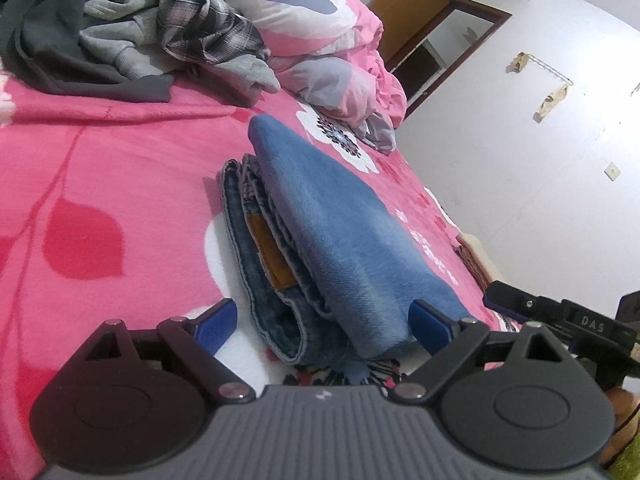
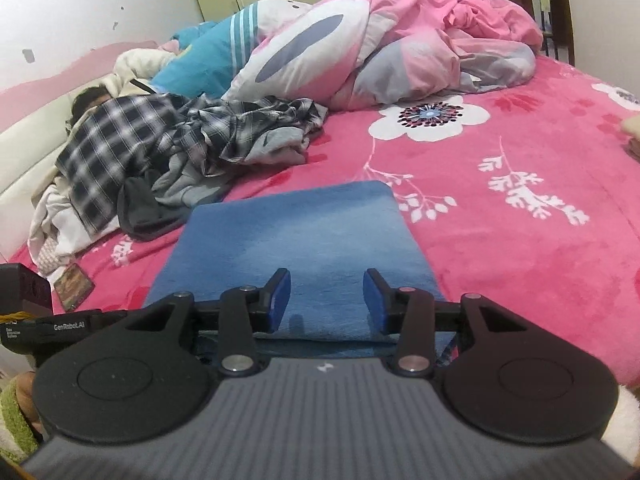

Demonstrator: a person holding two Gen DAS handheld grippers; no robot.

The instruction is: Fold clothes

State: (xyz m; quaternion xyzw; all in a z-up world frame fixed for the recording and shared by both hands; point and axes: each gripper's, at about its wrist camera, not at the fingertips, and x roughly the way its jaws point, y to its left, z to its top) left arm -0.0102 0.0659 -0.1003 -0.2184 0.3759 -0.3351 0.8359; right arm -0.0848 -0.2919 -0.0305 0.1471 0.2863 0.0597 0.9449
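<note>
A folded pair of blue jeans (image 1: 336,232) lies on the pink flowered bed cover (image 1: 120,168), with a tan waist patch showing at its left side. My left gripper (image 1: 324,326) is open, its blue pads to either side of the near end of the jeans, not closed on it. The right wrist view looks down on the flat top of the jeans (image 2: 304,232). My right gripper (image 2: 327,300) is open just above the near end of the jeans. A loose pile of plaid and grey clothes (image 1: 132,28) (image 2: 192,148) lies farther back.
A bunched pink and white duvet (image 2: 400,40) fills the head of the bed. A dark phone-like object (image 2: 74,284) lies near the bed's left edge. The right gripper's body (image 1: 568,320) shows at the right in the left wrist view. A white wall (image 1: 540,140) stands beyond the bed.
</note>
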